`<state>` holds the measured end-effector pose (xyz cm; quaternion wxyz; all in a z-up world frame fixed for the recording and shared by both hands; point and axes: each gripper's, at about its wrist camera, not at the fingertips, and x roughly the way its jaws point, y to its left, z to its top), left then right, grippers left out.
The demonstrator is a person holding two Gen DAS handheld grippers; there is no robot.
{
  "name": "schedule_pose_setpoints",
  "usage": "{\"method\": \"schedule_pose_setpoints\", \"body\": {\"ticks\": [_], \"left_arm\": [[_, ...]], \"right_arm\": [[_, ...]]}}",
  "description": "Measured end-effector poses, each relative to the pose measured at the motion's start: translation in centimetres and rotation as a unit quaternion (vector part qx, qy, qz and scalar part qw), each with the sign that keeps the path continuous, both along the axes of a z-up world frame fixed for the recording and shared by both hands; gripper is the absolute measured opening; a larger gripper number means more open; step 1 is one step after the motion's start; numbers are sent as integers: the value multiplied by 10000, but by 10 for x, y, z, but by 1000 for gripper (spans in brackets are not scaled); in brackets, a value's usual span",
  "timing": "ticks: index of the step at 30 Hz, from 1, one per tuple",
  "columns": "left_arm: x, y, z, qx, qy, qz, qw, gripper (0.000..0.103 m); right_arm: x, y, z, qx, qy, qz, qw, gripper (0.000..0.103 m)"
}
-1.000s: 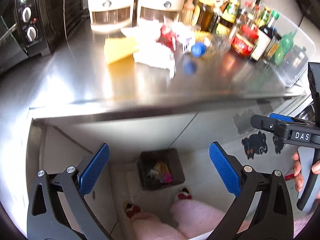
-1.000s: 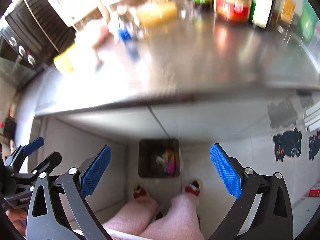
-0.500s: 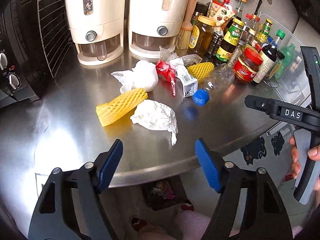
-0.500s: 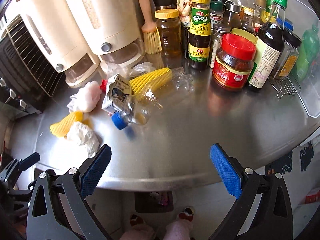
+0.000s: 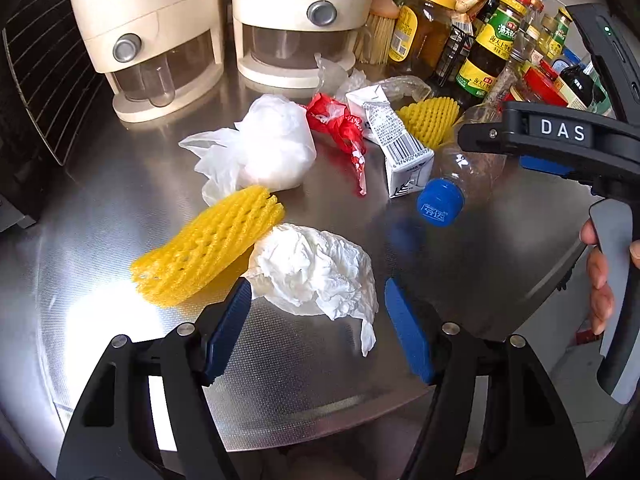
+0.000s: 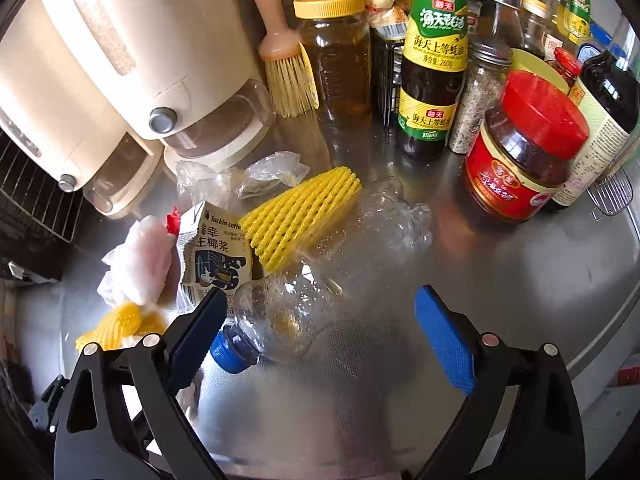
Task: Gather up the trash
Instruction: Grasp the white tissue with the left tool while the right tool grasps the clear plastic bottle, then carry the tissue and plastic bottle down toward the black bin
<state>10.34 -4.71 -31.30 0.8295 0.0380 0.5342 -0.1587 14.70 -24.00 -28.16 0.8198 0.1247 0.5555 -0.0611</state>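
Observation:
Trash lies on the steel counter (image 5: 500, 240). My left gripper (image 5: 316, 316) is open, its pads either side of a crumpled white tissue (image 5: 316, 272). Beside it lie a yellow foam net (image 5: 208, 246), a white plastic bag (image 5: 264, 148), a red wrapper (image 5: 340, 128) and a milk carton (image 5: 396, 144). My right gripper (image 6: 320, 332) is open around a crushed clear bottle (image 6: 328, 272) with a blue cap (image 6: 230, 350). A second yellow foam net (image 6: 300, 216) and the carton (image 6: 214, 256) lie just behind it.
Two cream dispensers (image 5: 168, 28) stand at the back left, with a wire rack (image 5: 36, 80) further left. Sauce bottles and jars (image 6: 524, 148) crowd the back right, with a brush (image 6: 284, 68). The counter's front edge (image 5: 320, 432) is just below my left gripper.
Both grippers rose from below the counter edge, where a bin on the floor showed, and moved in low over the counter. The left closed in on the tissue, the right on the bottle.

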Motion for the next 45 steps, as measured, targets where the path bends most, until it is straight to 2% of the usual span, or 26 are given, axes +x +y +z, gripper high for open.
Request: {"method": "schedule_pose_setpoints", "body": {"ticks": [3,5,8,10,16,27,37,45], "left_arm": [[7,2,-8,-49,127,-18,9999,54],[11,3,-11,-97,210,-5,9997,52],[13,3,-14,-108,272,-29,9996,45],[12,3,-14,-119,309,-25,9994,35],[8,8,-12,-109,244,47,9996,11],[-27,6,11,-64,-194,114,9997,7],[-93,1,38,-82,-366,99,9992,7],[-143,11,53,-201,-372,256,9988,7]], "right_arm": [[7,2,-14,29,172,65,9998,90],[9,1,-22,0,324,57,9995,85],[11,-5,-39,186,658,22,9977,72],[8,-8,-43,142,706,24,9974,56],[-6,-15,-34,260,545,46,9982,55],[-58,-13,1,-14,-167,318,9994,55],[-123,2,31,23,-338,639,9974,55],[-167,19,42,160,-263,1025,9943,55]]}}
